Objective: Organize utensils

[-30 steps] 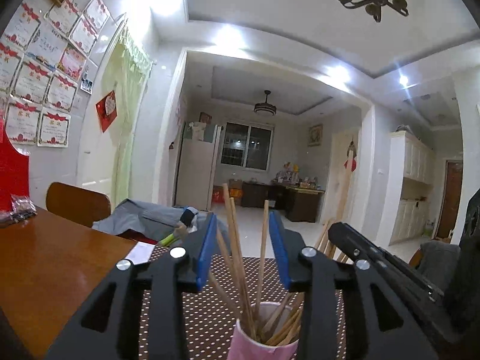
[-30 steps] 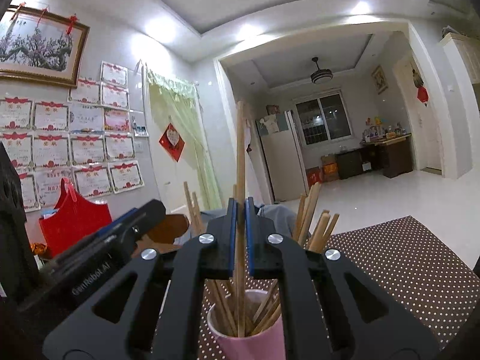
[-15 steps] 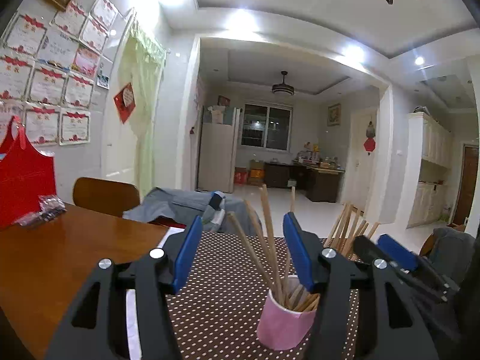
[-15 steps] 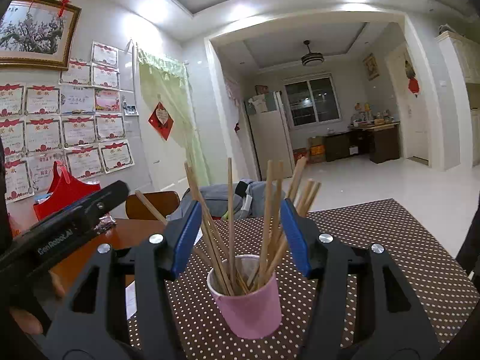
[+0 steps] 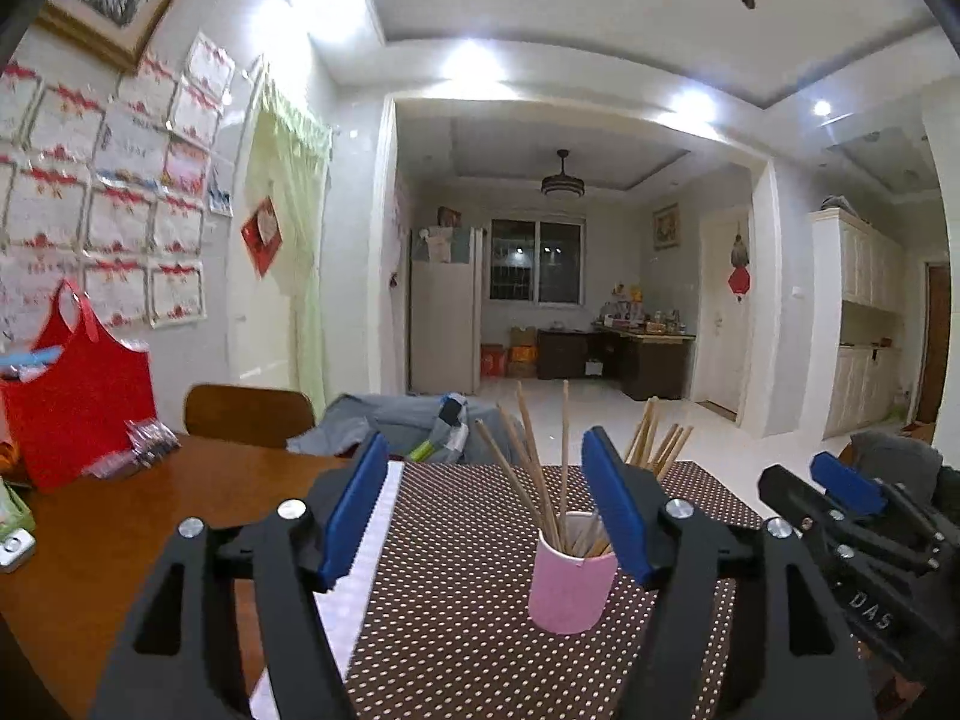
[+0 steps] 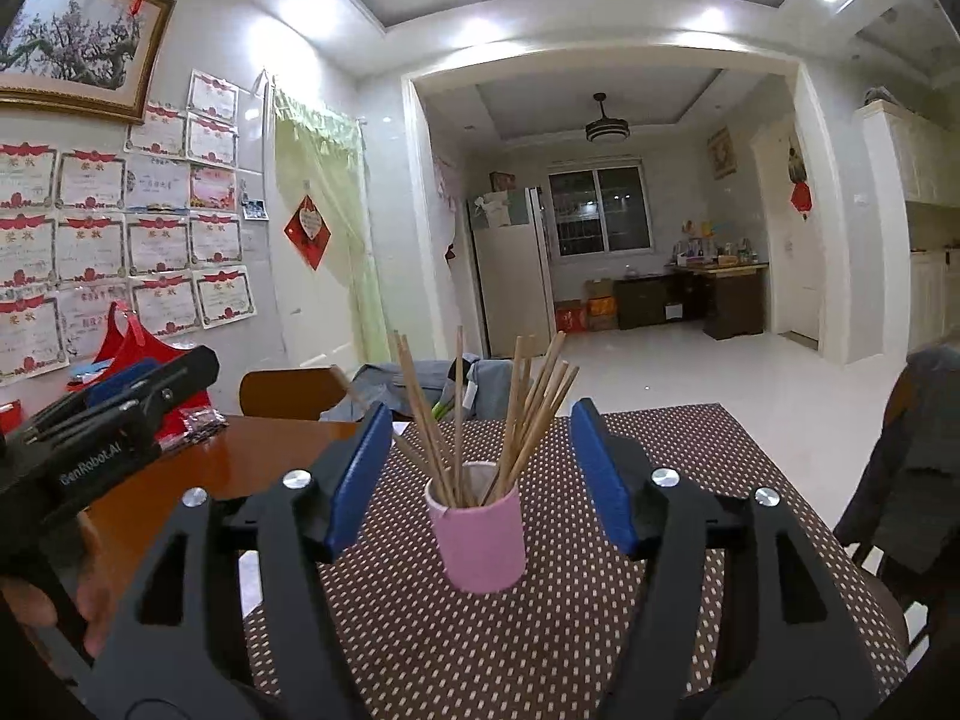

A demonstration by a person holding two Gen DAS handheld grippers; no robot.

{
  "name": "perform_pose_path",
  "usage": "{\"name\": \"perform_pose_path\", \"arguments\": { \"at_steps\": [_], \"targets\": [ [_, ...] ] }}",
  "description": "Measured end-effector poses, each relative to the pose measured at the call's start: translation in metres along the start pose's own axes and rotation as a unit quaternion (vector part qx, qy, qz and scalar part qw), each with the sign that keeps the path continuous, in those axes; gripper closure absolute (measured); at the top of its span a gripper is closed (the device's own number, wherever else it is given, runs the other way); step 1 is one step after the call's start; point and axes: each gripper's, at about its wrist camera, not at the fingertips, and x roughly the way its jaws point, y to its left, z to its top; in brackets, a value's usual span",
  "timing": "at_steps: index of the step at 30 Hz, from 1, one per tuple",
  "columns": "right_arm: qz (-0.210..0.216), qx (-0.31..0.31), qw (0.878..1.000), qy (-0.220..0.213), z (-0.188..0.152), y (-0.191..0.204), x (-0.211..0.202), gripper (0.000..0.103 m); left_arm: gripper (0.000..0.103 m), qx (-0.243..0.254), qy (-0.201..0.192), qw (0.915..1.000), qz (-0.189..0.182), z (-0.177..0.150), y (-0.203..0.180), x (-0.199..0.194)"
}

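I see the wooden table (image 6: 198, 456) under a brown dotted mat (image 6: 600, 600). On the mat, at twelve o'clock from both tools, stands the pink cup (image 6: 480, 540) bristling with chopsticks (image 6: 459, 402). My left gripper (image 5: 486, 510) and right gripper (image 6: 480, 471) both have their jaws opening wide, gripping nothing, short of the cup.

1 pink cup (image 6: 479, 543), ~10 chopsticks (image 6: 459, 408)
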Motion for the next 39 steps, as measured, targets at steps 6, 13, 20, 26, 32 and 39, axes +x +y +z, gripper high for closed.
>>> {"name": "perform_pose_path", "arguments": {
  "at_steps": [6,13,20,26,32,39],
  "targets": [
    [-0.015,-0.006,1.000,0.000,0.005,0.007,-0.042,0.026,0.033,0.032,-0.016,0.9994,-0.005,0.003,-0.013,-0.045],
    [-0.036,-0.033,0.998,-0.030,0.009,0.021,-0.088,0.016,0.033,0.014,-0.017,0.9995,-0.020,0.001,-0.016,-0.083],
    [-0.052,-0.061,0.995,-0.057,0.007,0.032,-0.119,0.012,0.033,0.000,-0.030,0.9991,-0.030,0.001,-0.020,-0.113],
    [-0.061,-0.065,0.993,-0.074,0.007,0.036,-0.135,0.011,0.033,0.015,-0.041,0.9987,-0.027,0.002,-0.027,-0.127],
    [-0.064,-0.066,0.992,-0.081,0.007,0.037,-0.143,0.010,0.033,0.017,-0.055,0.9980,-0.026,0.002,-0.030,-0.136],
    [-0.068,-0.063,0.992,-0.083,0.004,0.037,-0.146,0.010,0.033,0.024,-0.065,0.9973,-0.023,0.001,-0.033,-0.139]
  ]
}}
